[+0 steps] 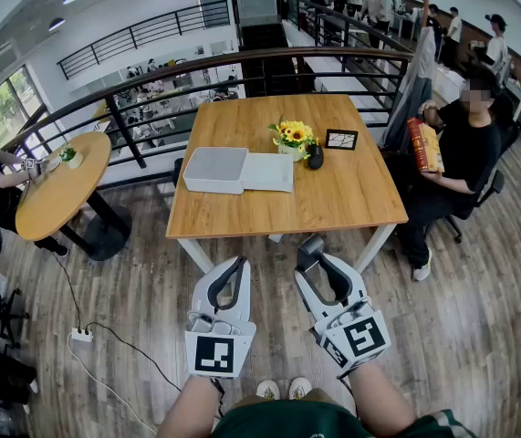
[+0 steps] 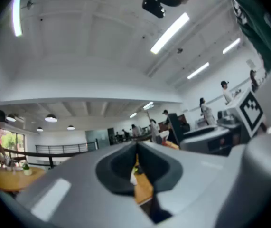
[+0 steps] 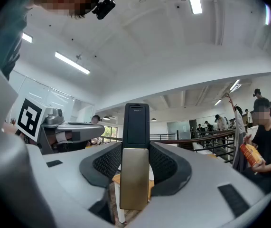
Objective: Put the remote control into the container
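A black and gold remote control (image 3: 135, 165) stands upright between the pads of my right gripper (image 3: 135, 172), which is shut on it. In the head view its dark end (image 1: 311, 244) sticks out of the right gripper (image 1: 318, 255), just short of the wooden table's near edge (image 1: 278, 226). The container, a grey open box (image 1: 214, 169), sits on the table's left half with its flat lid (image 1: 267, 172) beside it. My left gripper (image 1: 232, 265) hovers to the left of the right one. Its jaws meet with nothing between them (image 2: 136, 148).
A vase of sunflowers (image 1: 294, 139), a dark object (image 1: 315, 157) and a small frame (image 1: 340, 139) stand behind the box. A person (image 1: 465, 144) with a snack bag sits at the table's right side. A round table (image 1: 59, 185) stands left; a power strip (image 1: 80, 335) lies on the floor.
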The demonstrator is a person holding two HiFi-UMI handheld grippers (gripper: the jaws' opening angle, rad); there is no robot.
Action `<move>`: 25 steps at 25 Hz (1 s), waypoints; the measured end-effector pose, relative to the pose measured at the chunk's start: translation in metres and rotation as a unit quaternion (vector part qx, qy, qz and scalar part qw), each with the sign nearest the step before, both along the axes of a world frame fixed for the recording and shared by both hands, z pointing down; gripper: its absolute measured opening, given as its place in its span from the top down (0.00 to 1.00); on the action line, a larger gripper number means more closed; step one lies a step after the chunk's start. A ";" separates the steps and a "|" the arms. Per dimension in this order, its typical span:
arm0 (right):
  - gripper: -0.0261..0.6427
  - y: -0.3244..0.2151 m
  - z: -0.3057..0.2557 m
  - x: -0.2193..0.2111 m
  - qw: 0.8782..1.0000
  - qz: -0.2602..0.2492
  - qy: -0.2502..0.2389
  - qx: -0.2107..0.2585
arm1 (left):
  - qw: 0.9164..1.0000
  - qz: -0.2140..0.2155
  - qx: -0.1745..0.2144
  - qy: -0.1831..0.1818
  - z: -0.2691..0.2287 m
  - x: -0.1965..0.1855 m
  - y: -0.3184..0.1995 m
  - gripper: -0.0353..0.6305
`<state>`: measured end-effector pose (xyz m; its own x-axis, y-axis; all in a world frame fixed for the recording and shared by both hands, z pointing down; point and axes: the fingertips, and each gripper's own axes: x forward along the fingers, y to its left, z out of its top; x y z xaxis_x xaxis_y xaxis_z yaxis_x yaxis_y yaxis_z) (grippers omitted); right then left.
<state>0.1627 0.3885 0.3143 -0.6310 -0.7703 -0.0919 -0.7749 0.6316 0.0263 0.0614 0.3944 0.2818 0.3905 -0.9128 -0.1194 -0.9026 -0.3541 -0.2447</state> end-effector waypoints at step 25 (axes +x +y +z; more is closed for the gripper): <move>0.68 0.001 -0.021 0.017 0.998 0.001 0.002 0.067 | 0.997 -0.010 0.070 -0.002 -0.022 0.021 0.008 0.94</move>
<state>0.1800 0.3891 0.2928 -0.6298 -0.7529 -0.1911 -0.7761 0.6205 0.1128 0.0821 0.4023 0.2594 0.3730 -0.8951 -0.2444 -0.9079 -0.2978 -0.2948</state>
